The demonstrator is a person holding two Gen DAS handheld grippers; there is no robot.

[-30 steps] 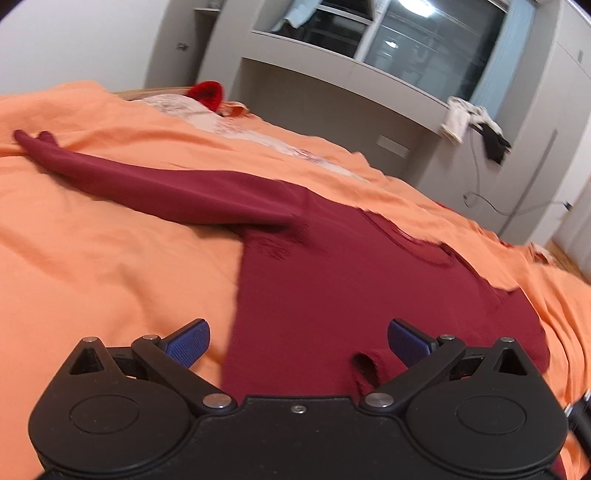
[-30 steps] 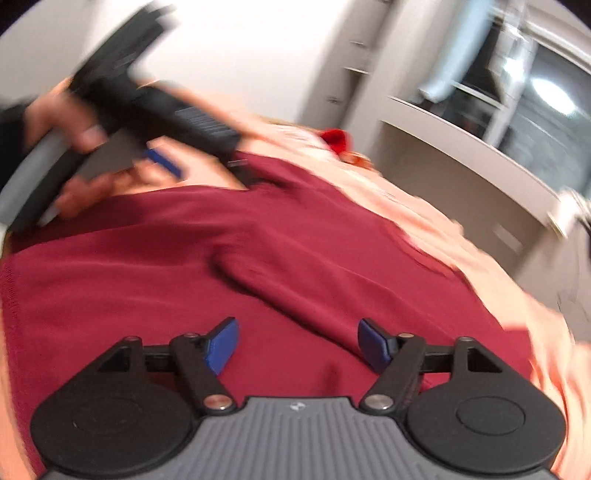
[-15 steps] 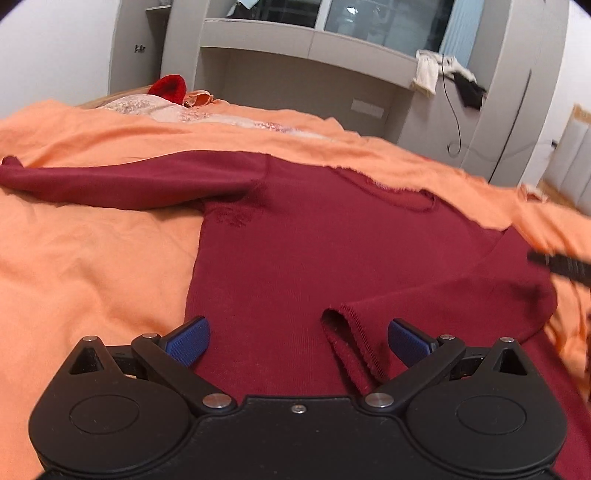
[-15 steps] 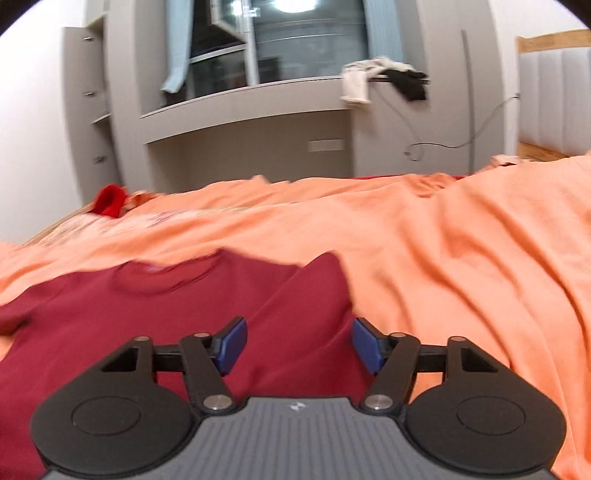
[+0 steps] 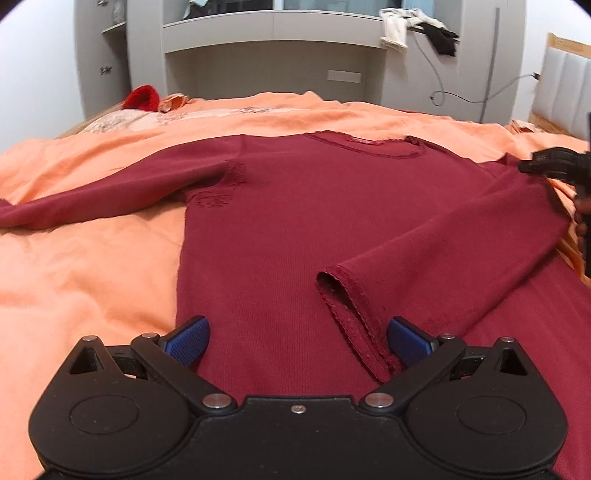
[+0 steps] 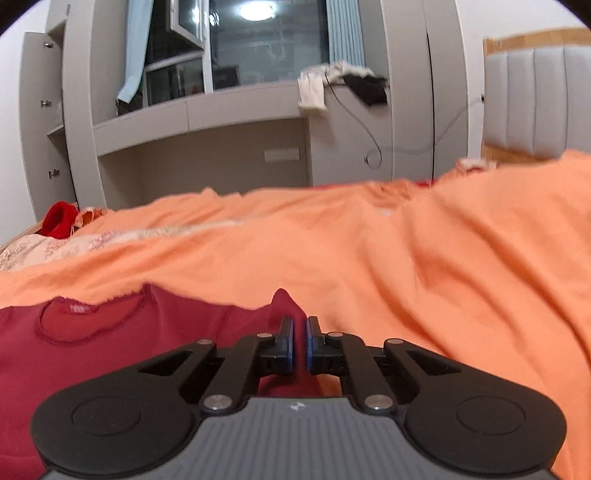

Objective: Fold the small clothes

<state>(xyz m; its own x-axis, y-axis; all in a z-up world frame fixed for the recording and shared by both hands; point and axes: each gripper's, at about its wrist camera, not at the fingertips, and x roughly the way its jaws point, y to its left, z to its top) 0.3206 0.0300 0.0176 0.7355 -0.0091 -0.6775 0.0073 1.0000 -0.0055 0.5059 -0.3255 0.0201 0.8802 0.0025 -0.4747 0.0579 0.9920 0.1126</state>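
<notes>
A dark red long-sleeved shirt (image 5: pixel 295 221) lies flat on the orange bedspread (image 5: pixel 74 277), neckline at the far side. One sleeve (image 5: pixel 110 192) stretches out to the left. The other sleeve (image 5: pixel 443 251) is folded across the body, with its cuff (image 5: pixel 343 291) close to my left gripper (image 5: pixel 295 338). That gripper hovers open over the shirt's near half, nothing between its pads. My right gripper (image 6: pixel 300 328) is shut on a pinch of the shirt (image 6: pixel 110 350) at its right shoulder, where a peak of fabric rises between the jaws. In the left wrist view the right gripper (image 5: pixel 526 168) shows at the right edge.
A bright red item (image 5: pixel 142 98) and patterned bedding lie at the far left of the bed. Behind stands a grey wall unit (image 5: pixel 273 26) with clothes (image 5: pixel 399 26) draped on its ledge and a hanging cable. A padded headboard (image 6: pixel 535 103) rises at the right.
My right gripper swung from the shirt's middle to its right shoulder and closed on the fabric. The left gripper rolled level and shifted slightly, still open. The right sleeve now lies across the body.
</notes>
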